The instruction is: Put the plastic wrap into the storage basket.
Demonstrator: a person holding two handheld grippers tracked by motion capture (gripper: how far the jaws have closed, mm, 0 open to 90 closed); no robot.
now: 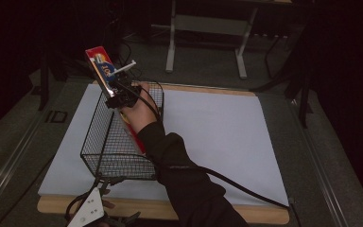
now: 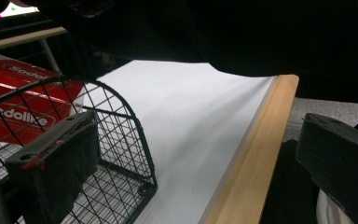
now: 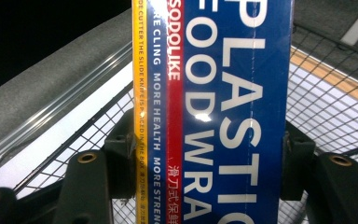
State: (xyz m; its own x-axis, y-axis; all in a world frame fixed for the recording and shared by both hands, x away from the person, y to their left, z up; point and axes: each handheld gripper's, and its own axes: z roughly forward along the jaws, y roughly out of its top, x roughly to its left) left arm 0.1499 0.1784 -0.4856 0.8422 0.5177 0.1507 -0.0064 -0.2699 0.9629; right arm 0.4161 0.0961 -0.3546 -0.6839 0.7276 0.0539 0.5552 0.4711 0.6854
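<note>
A long box of plastic food wrap, red and blue, stands tilted with its upper end above the black wire basket and its lower end inside. My right gripper is shut on the box around its middle. In the right gripper view the box sits clamped between both jaws, with the basket mesh behind it. My left gripper is open at the table's front edge, just outside the basket's near wall. Seen from the left gripper view, the jaws stand wide apart with the basket and the red box ahead.
A white sheet covers the wooden table, whose front edge runs past my left gripper. A dark sleeve crosses the basket's right side. A metal stand rises on the grey floor beyond the table.
</note>
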